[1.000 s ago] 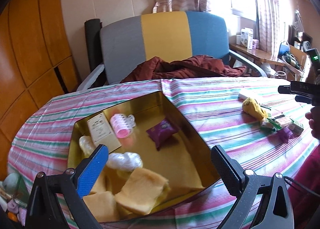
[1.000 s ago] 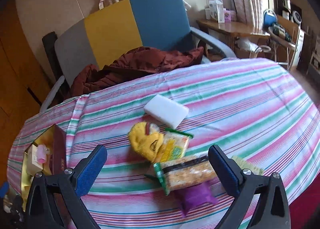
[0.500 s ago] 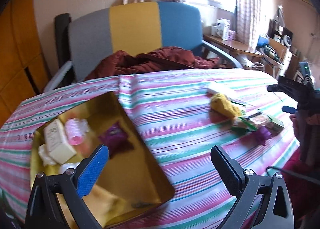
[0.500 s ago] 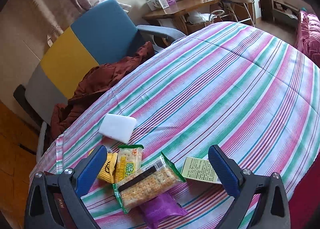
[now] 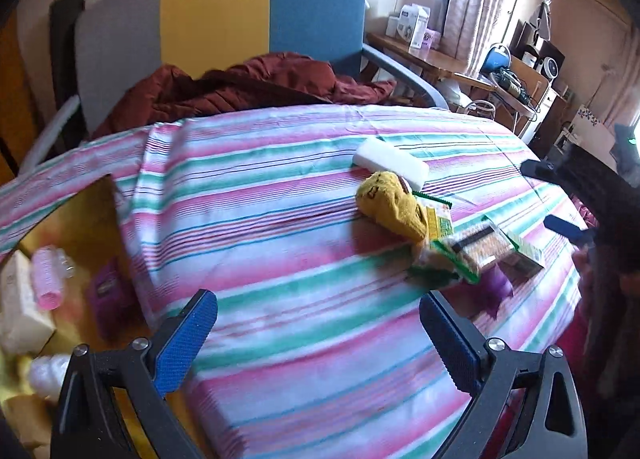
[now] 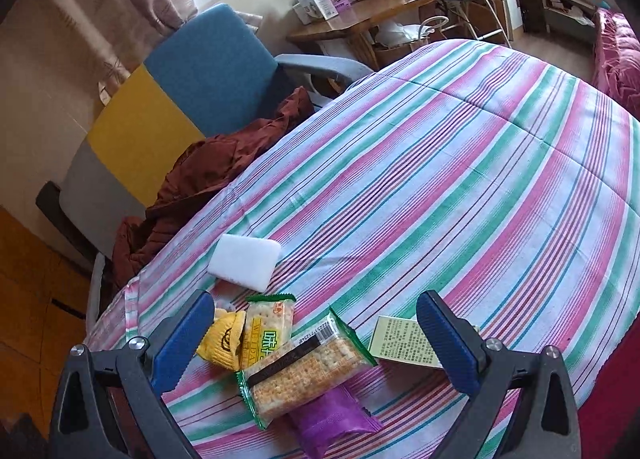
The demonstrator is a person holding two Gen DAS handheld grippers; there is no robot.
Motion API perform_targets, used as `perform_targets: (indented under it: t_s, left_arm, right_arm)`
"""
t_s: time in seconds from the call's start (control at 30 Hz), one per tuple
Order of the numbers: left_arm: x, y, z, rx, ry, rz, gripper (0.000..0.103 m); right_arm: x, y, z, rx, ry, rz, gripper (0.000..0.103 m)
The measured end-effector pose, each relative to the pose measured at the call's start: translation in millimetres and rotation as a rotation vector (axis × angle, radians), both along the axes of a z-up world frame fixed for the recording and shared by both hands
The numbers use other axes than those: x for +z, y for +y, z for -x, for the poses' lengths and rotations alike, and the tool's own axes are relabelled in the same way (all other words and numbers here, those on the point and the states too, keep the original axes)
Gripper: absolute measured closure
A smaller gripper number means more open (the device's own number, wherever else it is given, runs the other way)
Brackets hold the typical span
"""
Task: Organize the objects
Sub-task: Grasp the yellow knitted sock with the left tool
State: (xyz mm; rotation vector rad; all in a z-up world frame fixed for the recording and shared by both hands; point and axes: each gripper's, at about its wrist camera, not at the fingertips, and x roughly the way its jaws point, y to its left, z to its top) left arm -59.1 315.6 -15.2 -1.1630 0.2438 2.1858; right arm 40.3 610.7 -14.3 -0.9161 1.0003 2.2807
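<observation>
While both grippers gape empty, one cracker pack (image 6: 267, 333) reads "WEIDA" — partly hidden.

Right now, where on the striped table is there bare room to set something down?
Bare striped tablecloth lies beyond the white sponge block toward the far edge, and between the gold tin and the yellow knitted toy. Crowded: the cracker packets, purple pouch and small green box.

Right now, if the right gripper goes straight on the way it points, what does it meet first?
Most likely the cracker packet, which lies between the open fingers of the right gripper, resting on the purple pouch. Depth is uncertain in this fisheye view, so it could pass just above the packet.
</observation>
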Motion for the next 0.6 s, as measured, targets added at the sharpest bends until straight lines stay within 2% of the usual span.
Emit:
perform_targets:
  t_s: [0.17,0.33,0.4,0.5,0.6]
  left_arm:
    - [-7.8,36.6,22.2,-0.017,-0.065,-0.027,0.004]
    - [-19.0,76.6,39.1,-0.045,-0.097,-0.026,0.004]
    - [-23.6,88.7,46.3,-0.045,-0.111,-0.029,0.009]
    - [-31.6,103.6,58.1,-0.029,-0.123,-0.05,0.009]
    - [-43.0,117.7,67.7,-0.021,-0.153,-0.05,0.017]
  right_arm:
    - [0.1,-0.5,-0.6,-0.004,-0.006,-0.011,0.0]
    - [-6.5,9.3,-6.5,-0.036,0.004,0.047,0.0]
    - [-7.2,11.4,-8.1,-0.043,0.012,0.06,0.0]
    - [-6.0,17.6,-16.0,-0.085,0.042,0.076,0.0]
    - [-11.2,27.8,-24.7,-0.133,0.064,0.129,0.0]
